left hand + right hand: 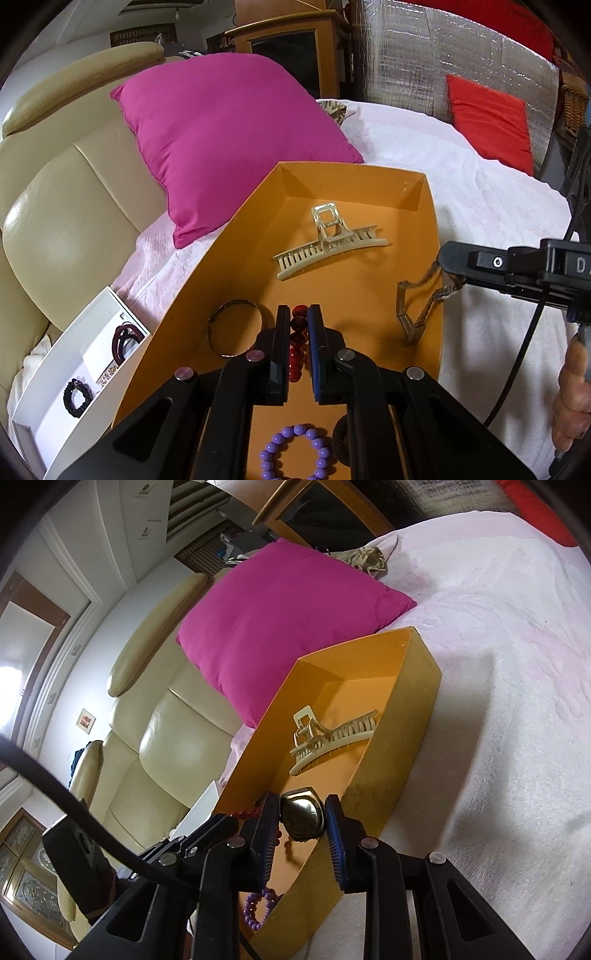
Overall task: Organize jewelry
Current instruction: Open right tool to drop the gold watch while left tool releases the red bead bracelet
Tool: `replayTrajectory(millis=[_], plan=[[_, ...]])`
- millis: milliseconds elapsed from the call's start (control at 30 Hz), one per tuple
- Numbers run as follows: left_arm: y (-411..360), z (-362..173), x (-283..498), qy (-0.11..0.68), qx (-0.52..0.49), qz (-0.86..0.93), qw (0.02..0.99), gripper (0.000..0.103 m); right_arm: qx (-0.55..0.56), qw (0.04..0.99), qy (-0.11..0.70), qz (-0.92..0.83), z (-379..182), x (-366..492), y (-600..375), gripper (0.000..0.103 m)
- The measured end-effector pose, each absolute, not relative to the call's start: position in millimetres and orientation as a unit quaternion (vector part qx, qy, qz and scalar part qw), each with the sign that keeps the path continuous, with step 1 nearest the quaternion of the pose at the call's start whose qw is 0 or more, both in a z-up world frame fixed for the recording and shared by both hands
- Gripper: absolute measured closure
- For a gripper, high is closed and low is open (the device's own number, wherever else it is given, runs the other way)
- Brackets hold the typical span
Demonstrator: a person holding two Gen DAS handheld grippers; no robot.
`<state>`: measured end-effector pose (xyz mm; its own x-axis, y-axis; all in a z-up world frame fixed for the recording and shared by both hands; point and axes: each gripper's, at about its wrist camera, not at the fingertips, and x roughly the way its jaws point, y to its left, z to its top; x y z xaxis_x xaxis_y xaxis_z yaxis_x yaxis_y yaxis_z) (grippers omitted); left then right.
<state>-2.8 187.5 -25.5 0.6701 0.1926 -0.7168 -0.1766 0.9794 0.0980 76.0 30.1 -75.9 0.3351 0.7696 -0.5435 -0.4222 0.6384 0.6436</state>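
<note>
In orange box (236,258): L tongs (298,345) grip red beads (297,341), R tongs (301,821) grip watch (303,818).

- Bare floor of the orange cardboard box (354,295) lies open at 12 o'clock, short of the cream plastic claw clip (328,240).
- Magenta cushion (229,144) crowds the box at 11 o'clock.
</note>
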Motion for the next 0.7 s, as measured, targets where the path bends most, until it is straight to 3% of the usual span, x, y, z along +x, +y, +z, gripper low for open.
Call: replayTrajectory(millis=[600, 700], plan=[[184.2, -47.5, 5.5, 0.42, 0.033, 0.116, 0.9, 0.094, 0.237, 0.78, 0.456, 0.357, -85.4, 85.9, 18.8, 0.076], [182.3, -47.5, 6.2, 0.422, 0.039, 0.122, 0.897, 0.083, 0.238, 0.782, 0.455, 0.353, -85.4, 85.9, 16.2, 0.076]])
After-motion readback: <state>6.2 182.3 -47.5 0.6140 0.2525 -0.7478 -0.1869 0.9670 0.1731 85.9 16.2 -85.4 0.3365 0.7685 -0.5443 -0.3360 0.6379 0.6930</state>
